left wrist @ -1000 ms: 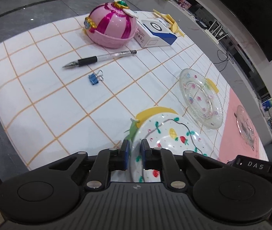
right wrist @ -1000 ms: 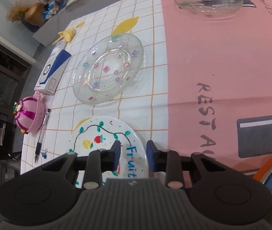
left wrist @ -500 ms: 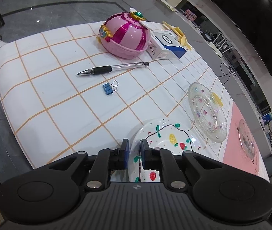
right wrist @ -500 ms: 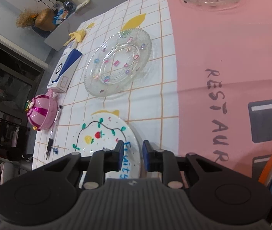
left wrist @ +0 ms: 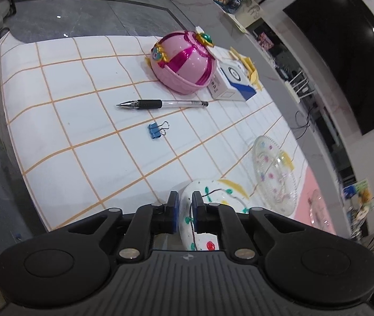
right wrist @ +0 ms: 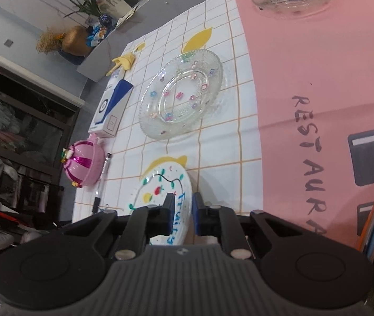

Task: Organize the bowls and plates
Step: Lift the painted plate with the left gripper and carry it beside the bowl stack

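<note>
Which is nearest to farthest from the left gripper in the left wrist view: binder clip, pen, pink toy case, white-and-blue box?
From the left gripper, which is shut on the painted plate:
1. Binder clip, ahead and a little left.
2. Pen, lying crosswise just past the clip.
3. Pink toy case, farther back, centre.
4. White-and-blue box, right behind the case; too close to the case to rank firmly.

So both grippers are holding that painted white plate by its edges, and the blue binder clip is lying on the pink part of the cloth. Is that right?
Not quite. The blue binder clip lies on the white, orange-gridded part of the cloth, near the pen, as the left wrist view shows. The rest holds: the left gripper and the right gripper each pinch the painted white plate at its rim.
</note>
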`<state>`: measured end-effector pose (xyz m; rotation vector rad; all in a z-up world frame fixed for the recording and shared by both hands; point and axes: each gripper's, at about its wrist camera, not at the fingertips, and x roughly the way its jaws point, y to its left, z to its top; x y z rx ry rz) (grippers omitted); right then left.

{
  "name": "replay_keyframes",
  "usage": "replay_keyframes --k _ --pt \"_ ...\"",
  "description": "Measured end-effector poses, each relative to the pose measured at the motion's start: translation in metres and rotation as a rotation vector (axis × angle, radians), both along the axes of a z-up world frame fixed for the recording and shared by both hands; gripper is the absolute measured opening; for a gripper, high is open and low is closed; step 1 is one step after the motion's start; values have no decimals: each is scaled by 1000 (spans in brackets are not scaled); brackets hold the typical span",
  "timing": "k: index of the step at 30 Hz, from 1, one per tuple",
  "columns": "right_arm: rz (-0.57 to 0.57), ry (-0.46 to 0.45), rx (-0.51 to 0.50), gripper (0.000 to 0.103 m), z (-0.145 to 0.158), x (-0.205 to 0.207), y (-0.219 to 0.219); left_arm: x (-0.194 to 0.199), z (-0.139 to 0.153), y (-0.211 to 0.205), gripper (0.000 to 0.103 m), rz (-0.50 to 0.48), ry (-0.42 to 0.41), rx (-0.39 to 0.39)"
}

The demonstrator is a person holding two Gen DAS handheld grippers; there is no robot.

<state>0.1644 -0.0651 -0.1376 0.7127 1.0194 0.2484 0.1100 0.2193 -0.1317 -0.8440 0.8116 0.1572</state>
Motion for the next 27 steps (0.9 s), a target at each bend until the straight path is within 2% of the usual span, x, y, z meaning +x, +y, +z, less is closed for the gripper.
replay_keyframes --k 3,15,21,27 --pt "-3 -9 3 7 5 -4 0 -3 5 0 11 9 -11 -10" --pt "-17 -82 39 4 32 -18 -11 -10 33 -9 8 15 -80 -18" --pt "-61 -108 69 4 49 -32 -36 -10 56 -30 7 -15 -126 -33" --pt "-130 -154 95 4 73 -56 -80 -11 81 -70 6 -85 -174 -35"
